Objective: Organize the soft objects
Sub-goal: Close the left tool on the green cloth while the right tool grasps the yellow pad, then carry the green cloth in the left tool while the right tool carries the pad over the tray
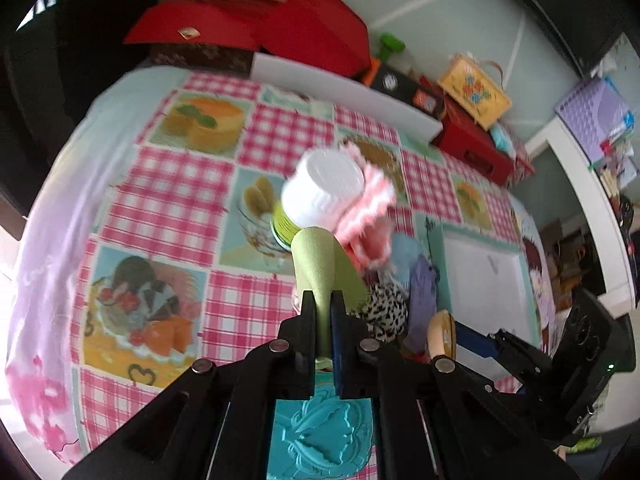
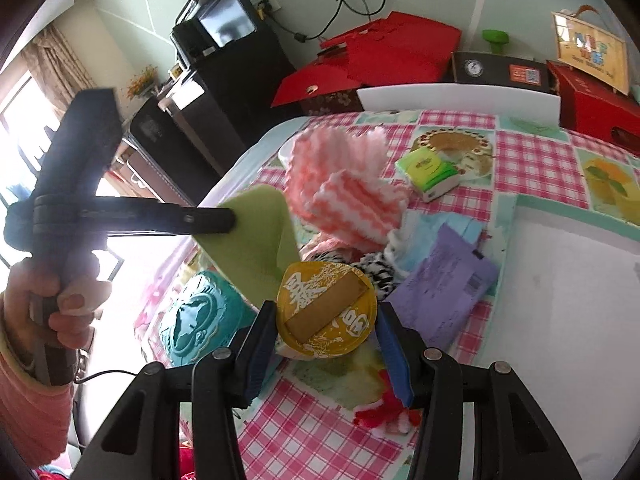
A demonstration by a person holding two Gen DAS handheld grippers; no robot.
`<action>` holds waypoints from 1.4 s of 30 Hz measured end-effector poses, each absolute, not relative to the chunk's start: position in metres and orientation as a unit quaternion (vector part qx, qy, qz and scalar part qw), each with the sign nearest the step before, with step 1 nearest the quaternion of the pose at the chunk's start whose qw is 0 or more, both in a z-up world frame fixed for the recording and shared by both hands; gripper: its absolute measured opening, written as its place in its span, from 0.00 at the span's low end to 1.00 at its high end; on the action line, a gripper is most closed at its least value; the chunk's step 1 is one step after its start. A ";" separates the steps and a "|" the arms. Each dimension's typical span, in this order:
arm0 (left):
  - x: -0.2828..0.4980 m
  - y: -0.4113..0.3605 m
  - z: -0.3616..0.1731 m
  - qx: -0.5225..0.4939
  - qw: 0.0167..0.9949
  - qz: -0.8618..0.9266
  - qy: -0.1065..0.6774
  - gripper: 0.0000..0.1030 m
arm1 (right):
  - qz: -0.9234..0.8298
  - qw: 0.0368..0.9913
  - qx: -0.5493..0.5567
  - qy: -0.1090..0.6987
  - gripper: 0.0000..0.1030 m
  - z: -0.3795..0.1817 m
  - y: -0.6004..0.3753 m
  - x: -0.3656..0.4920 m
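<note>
Here, at the bottom centre of the left wrist view, the left gripper (image 1: 323, 308) has its jaws pressed together on one green cloth (image 1: 320, 268), which rises from them toward mid-frame. Beneath it sits one teal embossed box (image 1: 320, 432). In the right wrist view the right gripper (image 2: 324, 344) holds its jaws about halfway apart, one on each side of a yellow-lidded cup (image 2: 326, 312); whether the pads press on it cannot be told. At lower left of that view a hand (image 2: 60, 304) grips the other tool's handle.

Mid-frame, soft things crowd together: one pink-and-white striped cloth (image 2: 352, 192), one black-and-white patterned fabric (image 2: 376, 268), one purple packet (image 2: 444, 292) and one red-and-white fluffy item (image 2: 384, 412). One white-capped bottle (image 1: 324, 188) stands beside the striped cloth.

One white tray (image 2: 580, 312) fills the right of the frame, its inside bare. The checked tablecloth (image 1: 168, 196) lies bare across the left of the left wrist view, curving to its edge. Farther back lie one green tissue pack (image 2: 430, 170) and red boxes (image 2: 384, 52) against the wall.
</note>
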State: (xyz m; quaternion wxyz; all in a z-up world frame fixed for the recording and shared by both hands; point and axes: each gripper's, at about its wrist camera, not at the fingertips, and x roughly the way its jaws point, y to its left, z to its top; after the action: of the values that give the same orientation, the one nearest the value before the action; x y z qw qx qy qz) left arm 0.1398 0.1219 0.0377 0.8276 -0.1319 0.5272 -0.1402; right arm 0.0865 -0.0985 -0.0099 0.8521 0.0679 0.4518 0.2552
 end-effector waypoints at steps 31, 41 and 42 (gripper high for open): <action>0.130 0.007 0.174 -0.122 0.897 -0.233 0.356 0.05 | 0.057 0.933 0.130 0.331 0.51 0.078 -0.266 0.069; 0.142 -0.063 0.158 -0.102 0.880 -0.270 0.377 0.05 | -0.047 0.935 0.150 0.318 0.51 0.078 -0.337 0.050; 0.144 -0.070 0.155 -0.099 0.878 -0.273 0.380 0.05 | -0.056 0.934 0.150 0.319 0.51 0.078 -0.342 0.048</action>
State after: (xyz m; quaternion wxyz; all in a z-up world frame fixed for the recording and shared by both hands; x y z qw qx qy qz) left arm 0.1436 -0.0697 0.1549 0.8783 -0.0992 0.3796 -0.2731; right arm 0.0480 -0.3424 0.0775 0.9342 0.1503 0.3188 -0.0556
